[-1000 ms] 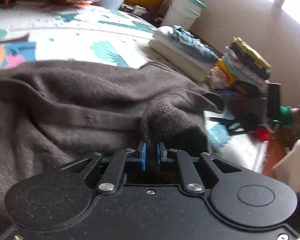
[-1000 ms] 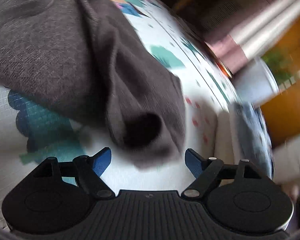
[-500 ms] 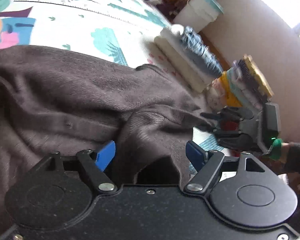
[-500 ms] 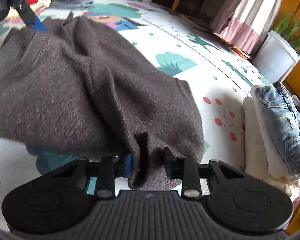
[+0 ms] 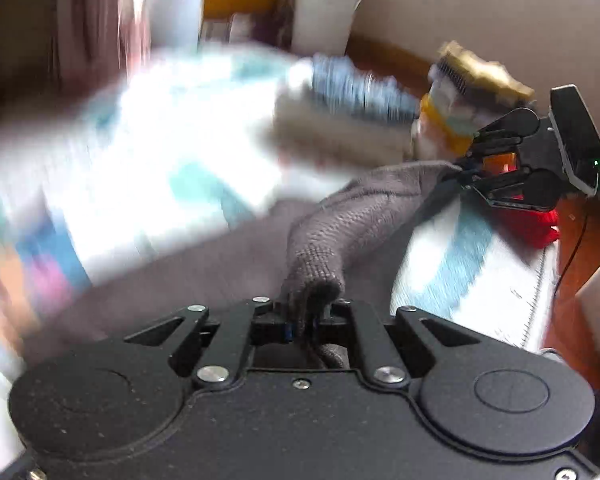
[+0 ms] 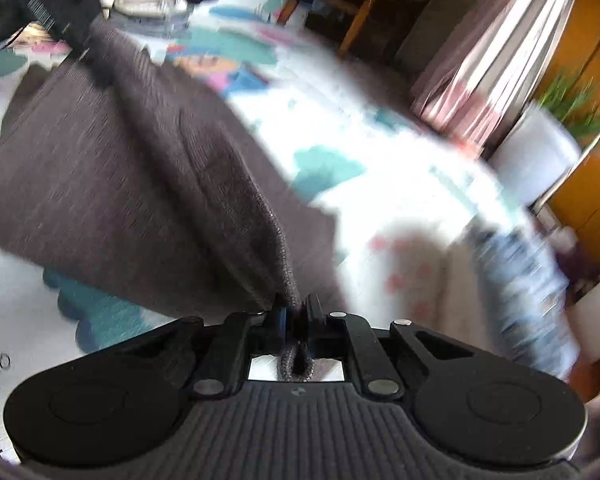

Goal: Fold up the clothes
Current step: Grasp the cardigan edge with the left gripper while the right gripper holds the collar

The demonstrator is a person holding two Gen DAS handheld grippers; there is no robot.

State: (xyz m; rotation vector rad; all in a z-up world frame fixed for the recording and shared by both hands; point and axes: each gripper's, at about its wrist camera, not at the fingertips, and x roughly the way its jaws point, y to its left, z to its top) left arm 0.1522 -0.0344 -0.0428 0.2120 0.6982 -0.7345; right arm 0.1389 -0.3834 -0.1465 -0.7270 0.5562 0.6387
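Observation:
A dark grey knit sweater lies on a patterned play mat. My left gripper is shut on a bunched edge of the sweater. My right gripper is shut on another edge of the same sweater, and the cloth stretches taut between the two. In the left wrist view the right gripper shows at the far right, pinching the sweater's far corner. In the right wrist view the left gripper's black body shows at the top left. Both views are blurred by motion.
Stacks of folded clothes stand on the mat's far side, with a colourful pile beside them. White buckets stand by the wall. A red cloth lies at the right. A potted plant and pink curtain are behind.
The left gripper, open half a second ago, has shut on the sweater's edge. The right gripper has closed tighter on its edge. Both have lifted and pulled the cloth taut, moving fast.

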